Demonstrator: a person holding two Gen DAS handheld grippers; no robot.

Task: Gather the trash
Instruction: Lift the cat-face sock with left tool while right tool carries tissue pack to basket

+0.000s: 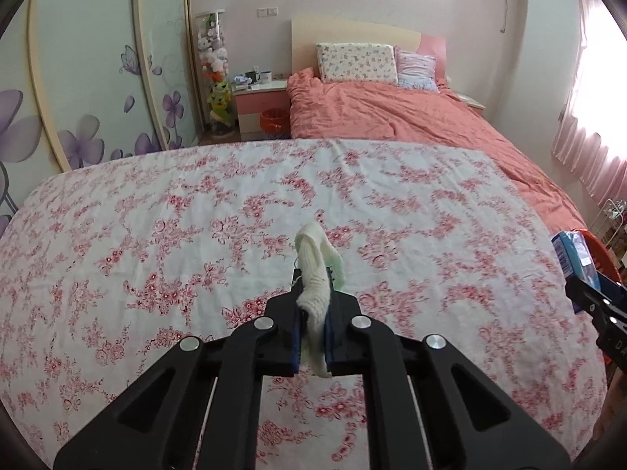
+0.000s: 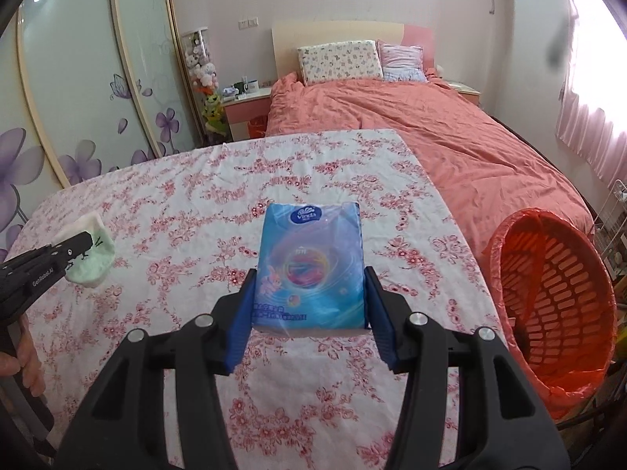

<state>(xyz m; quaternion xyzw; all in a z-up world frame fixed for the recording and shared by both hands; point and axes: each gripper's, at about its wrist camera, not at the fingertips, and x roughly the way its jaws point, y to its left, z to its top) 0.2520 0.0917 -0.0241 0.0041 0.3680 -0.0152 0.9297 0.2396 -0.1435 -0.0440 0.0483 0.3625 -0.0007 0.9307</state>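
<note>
From the left wrist camera, the left hand-held gripper (image 1: 313,313) is clenching a small pale green sock (image 1: 316,274), pinched near its middle with both ends hanging free above the floral-clothed desk (image 1: 156,235). The grip is catching only a thin fold, so the sock could be slipping out if the hand swings quickly. At the right edge, the right hand-held gripper (image 1: 595,297) is holding something blue.

From the right wrist camera, the right hand-held gripper (image 2: 309,286) is grasping a blue Vinda tissue pack (image 2: 309,262) by its two long sides, most of the pack sticking out ahead of the pads. The soft pack could be buckling or sliding forward. The orange trash basket (image 2: 556,293), lined with an orange bag, is lying tilted to the right, beyond the desk edge; a careless drop could be hitting its rim and falling outside. The left hand-held gripper (image 2: 84,252) is off to the left with the sock (image 2: 92,258).
</note>
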